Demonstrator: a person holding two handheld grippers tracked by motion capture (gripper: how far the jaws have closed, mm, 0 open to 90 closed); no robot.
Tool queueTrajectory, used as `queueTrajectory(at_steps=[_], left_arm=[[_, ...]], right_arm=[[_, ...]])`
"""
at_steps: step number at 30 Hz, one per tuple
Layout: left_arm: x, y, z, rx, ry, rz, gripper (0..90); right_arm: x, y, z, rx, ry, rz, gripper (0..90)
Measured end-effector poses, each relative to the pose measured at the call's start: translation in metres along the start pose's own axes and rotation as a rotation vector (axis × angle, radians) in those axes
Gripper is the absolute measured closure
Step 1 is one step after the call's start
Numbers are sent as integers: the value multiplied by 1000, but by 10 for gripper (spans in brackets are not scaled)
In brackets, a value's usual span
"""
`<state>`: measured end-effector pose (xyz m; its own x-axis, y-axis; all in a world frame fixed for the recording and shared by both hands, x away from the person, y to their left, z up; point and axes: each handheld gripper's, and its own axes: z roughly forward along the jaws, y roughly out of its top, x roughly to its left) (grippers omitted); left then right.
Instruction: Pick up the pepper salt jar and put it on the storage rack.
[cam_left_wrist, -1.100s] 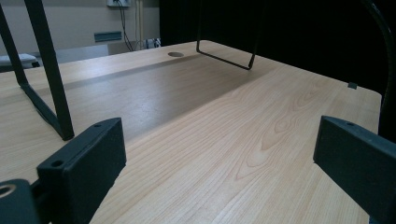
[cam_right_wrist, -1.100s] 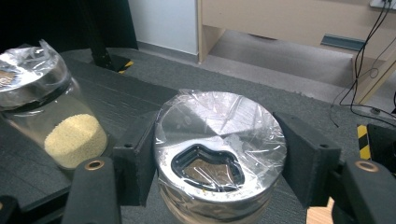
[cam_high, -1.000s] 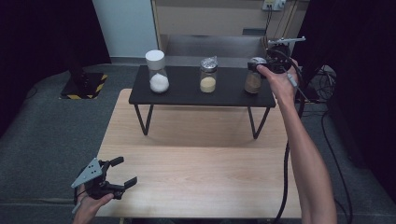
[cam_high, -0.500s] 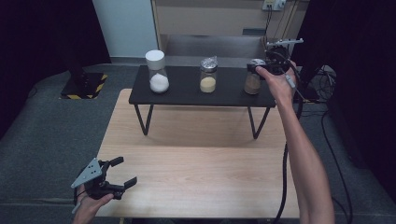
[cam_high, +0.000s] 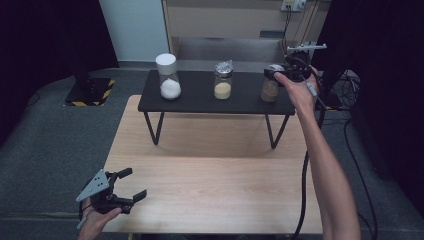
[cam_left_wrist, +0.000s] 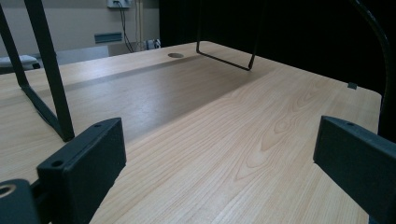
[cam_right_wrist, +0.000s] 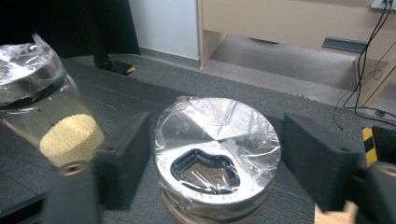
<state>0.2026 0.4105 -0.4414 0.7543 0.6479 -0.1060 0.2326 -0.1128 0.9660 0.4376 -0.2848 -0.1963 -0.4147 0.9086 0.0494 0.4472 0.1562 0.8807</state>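
Note:
Three jars stand on a low black shelf (cam_high: 200, 102): one with white powder (cam_high: 169, 80), one with yellow grains (cam_high: 222, 82), one with brown contents (cam_high: 270, 90). My right gripper (cam_high: 280, 75) is at the top of the brown jar. In the right gripper view its jaws have just been opening, and the gripper (cam_right_wrist: 217, 128) stands open with the film-wrapped lid of the brown jar (cam_right_wrist: 219, 163) between the jaws; a gap shows at the right jaw. My left gripper (cam_high: 132, 183) hovers open and empty over the wooden table (cam_high: 215, 175) near its front left corner.
The yellow jar (cam_right_wrist: 60, 130) stands close to the left of the brown one, also covered with film. The shelf's wire legs (cam_left_wrist: 51, 93) rise from the table ahead of the left gripper (cam_left_wrist: 219, 144). Cables hang at the right past the shelf's end.
The right gripper's jaws stand a little wider at the brown jar's top. Both hands have kept their places and the jars have not moved.

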Motion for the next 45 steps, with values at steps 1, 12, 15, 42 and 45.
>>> queueTrajectory(at_steps=[1, 12, 15, 42, 45], left_arm=[[0, 0, 0, 1, -1, 0, 15], [-1, 0, 0, 0, 6, -4, 14], [-1, 0, 0, 1, 6, -3, 14], [-2, 0, 1, -4, 10, -12, 14], [-2, 0, 1, -4, 11, -12, 14]], right_arm=[[0, -2, -2, -14, -2, -2, 173], [-2, -6, -34, -107, 46, -57, 73], [-3, -7, -42, -123, 73, -68, 72], [5, -36, -95, -240, 250, -165, 70], [6, -40, -99, -250, 264, -171, 70]])
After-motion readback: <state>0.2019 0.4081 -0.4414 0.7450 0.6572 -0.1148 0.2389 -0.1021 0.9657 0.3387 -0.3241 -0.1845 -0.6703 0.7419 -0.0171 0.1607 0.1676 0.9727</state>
